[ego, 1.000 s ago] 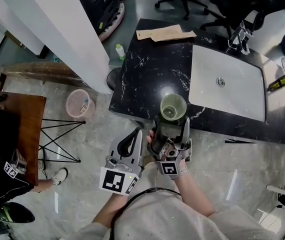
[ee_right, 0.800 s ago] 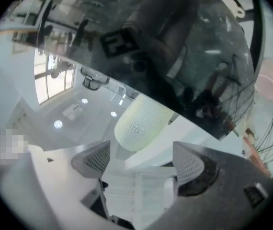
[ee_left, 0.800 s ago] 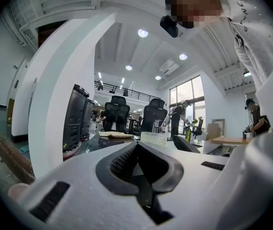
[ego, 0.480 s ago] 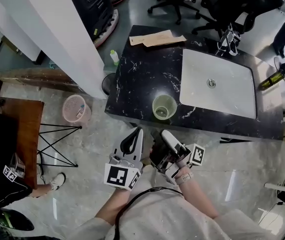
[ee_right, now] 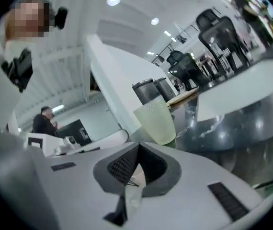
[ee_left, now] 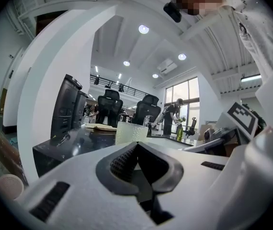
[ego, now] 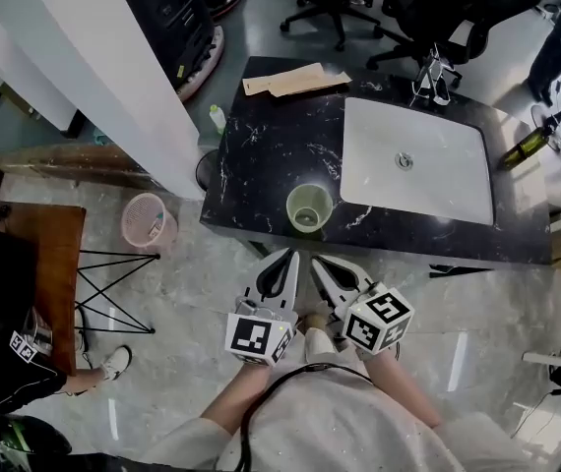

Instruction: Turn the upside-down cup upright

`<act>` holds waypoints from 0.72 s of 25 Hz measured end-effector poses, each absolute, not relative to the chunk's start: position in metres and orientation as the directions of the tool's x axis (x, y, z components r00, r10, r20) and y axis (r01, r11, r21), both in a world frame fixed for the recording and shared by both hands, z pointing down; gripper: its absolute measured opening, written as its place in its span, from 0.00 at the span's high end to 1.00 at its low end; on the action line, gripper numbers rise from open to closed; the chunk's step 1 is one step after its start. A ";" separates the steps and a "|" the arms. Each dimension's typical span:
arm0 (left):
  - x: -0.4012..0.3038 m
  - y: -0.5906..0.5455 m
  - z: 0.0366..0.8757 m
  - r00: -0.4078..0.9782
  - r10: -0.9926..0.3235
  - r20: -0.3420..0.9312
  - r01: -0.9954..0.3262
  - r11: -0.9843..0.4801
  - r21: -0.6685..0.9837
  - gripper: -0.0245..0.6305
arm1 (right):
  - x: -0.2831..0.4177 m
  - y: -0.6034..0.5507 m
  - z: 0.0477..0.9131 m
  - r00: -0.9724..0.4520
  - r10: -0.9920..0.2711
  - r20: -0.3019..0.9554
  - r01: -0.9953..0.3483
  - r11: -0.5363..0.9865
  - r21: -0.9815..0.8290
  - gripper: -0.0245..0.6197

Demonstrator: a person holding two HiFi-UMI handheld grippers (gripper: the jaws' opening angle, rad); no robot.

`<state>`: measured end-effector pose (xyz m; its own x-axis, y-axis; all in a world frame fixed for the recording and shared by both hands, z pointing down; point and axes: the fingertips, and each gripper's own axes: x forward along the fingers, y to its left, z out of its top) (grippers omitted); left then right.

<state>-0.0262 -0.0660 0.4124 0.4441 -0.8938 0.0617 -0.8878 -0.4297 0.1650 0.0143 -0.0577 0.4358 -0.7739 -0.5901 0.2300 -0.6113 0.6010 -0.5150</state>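
1 cup (ego: pixel 309 207) upright; L tool (ego: pixel 289 256) closed; R tool (ego: pixel 318 262) just clamped, prob. empty.

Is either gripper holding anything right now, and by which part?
Nothing is held. The left gripper is shut and empty; the right gripper has just closed its jaws on nothing. The cup stands untouched.

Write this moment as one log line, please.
cup: upright on counter | left tongs: shut, empty | right tongs: shut, empty
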 end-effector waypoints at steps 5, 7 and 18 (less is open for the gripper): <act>-0.017 -0.066 0.419 0.453 -0.888 0.080 -0.886 -0.438 0.151 0.95 | 0.022 -0.060 0.425 -0.686 -0.688 0.237 -0.725 0.622 -0.296 0.95; -0.016 -0.065 0.418 0.456 -0.886 0.077 -0.884 -0.442 0.150 0.95 | 0.021 -0.058 0.420 -0.675 -0.703 0.225 -0.738 0.634 -0.232 0.95; -0.030 -0.067 0.419 0.424 -0.902 0.079 -0.898 -0.407 0.169 0.95 | 0.002 -0.055 0.408 -0.714 -0.676 0.183 -0.700 0.694 -0.170 0.95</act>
